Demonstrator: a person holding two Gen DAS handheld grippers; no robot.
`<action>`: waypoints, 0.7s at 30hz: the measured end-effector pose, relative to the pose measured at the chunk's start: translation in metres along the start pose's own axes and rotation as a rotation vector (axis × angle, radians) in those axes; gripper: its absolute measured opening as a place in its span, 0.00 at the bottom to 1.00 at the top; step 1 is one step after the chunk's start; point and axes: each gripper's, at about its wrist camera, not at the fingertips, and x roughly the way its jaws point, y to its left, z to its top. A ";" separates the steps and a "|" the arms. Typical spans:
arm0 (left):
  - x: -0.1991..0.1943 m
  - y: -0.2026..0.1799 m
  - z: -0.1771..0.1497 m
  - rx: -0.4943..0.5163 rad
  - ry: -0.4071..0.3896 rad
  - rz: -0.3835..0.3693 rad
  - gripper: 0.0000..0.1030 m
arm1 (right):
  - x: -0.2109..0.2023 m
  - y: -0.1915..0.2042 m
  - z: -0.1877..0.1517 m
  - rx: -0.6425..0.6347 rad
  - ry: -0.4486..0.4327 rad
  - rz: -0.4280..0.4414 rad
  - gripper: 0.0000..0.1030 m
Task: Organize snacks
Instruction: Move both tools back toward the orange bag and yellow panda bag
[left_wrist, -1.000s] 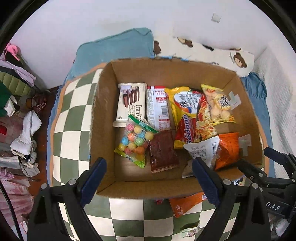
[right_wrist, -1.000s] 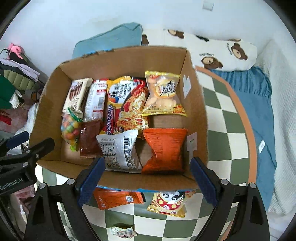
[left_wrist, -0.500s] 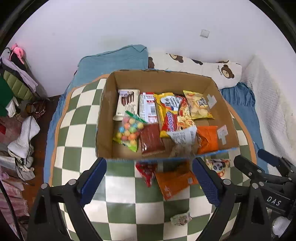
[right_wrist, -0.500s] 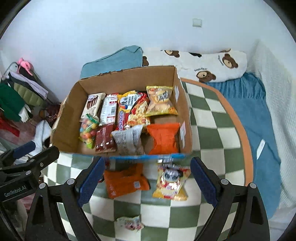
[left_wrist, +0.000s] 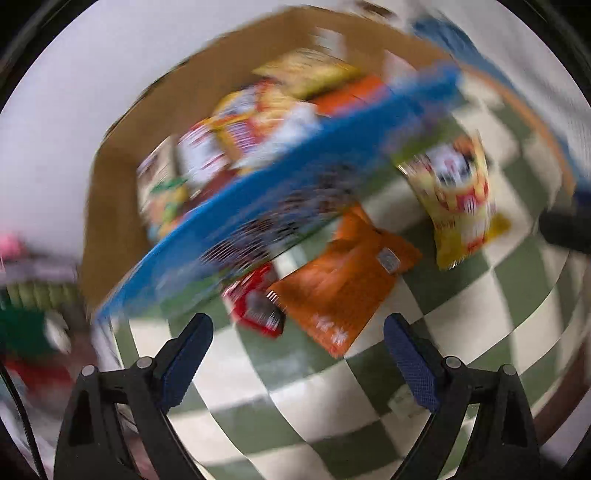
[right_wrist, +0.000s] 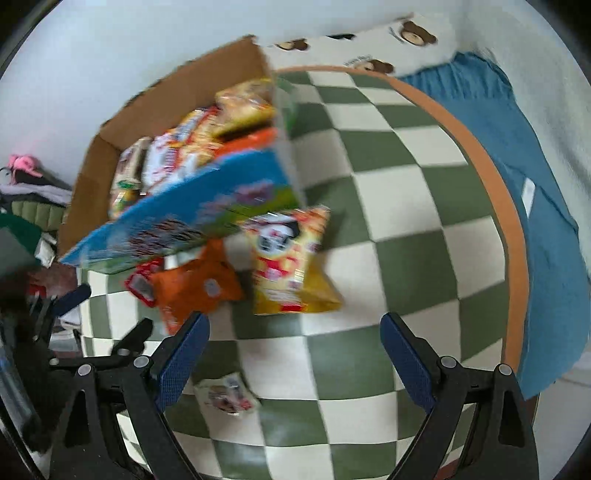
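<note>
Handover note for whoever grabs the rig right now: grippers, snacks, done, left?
Left gripper: open, empty, low over the checkered mat.
Right gripper: open, empty, over the same mat.
Cardboard box: on the mat, already holds many snack packs; both views are motion-blurred, so no count.
Still outside, in front of the box: orange pack, red pack partly under it, yellow panda-print pack, small wrapped snack nearest the right gripper.
Left: put those four in the box.
</note>
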 end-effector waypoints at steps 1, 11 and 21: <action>0.007 -0.011 0.005 0.064 0.007 0.008 0.92 | 0.004 -0.006 0.000 0.013 0.003 -0.001 0.93; 0.045 -0.064 0.022 0.352 0.073 0.004 0.76 | 0.028 -0.050 -0.010 0.094 0.028 -0.003 0.93; 0.060 -0.014 -0.007 -0.059 0.192 -0.177 0.54 | 0.038 -0.015 0.012 -0.021 0.013 0.054 0.93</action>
